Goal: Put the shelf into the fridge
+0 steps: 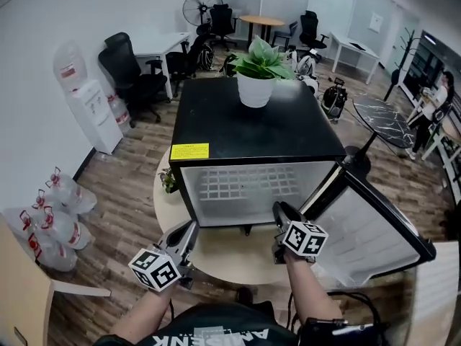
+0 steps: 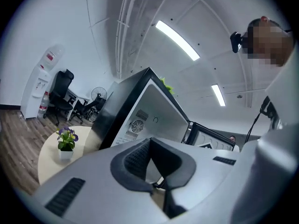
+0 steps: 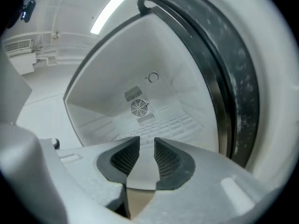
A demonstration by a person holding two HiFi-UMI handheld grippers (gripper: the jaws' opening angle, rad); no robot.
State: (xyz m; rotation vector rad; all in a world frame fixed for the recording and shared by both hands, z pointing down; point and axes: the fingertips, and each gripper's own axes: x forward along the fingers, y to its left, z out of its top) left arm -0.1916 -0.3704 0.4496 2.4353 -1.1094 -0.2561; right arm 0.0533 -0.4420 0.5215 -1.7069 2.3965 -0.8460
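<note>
A black mini fridge [image 1: 252, 125] stands on a round table [image 1: 230, 254], its door [image 1: 374, 225] swung open to the right. A white wire shelf [image 1: 241, 186] lies level inside the white cavity; in the right gripper view the shelf [image 3: 163, 125] shows below the rear fan. My right gripper [image 1: 279, 210] is at the lower right of the opening, its jaws apart with nothing between them [image 3: 146, 146]. My left gripper [image 1: 191, 229] hovers in front of the fridge's lower left corner, shut and empty [image 2: 149, 141], and looks past the fridge [image 2: 140, 106] from the side.
A potted plant [image 1: 257, 74] sits on top of the fridge. A small flower pot [image 2: 66, 143] stands on the table left of the fridge. A water dispenser [image 1: 94, 114], several bottles [image 1: 50, 218] and office chairs [image 1: 133, 74] stand on the floor at left.
</note>
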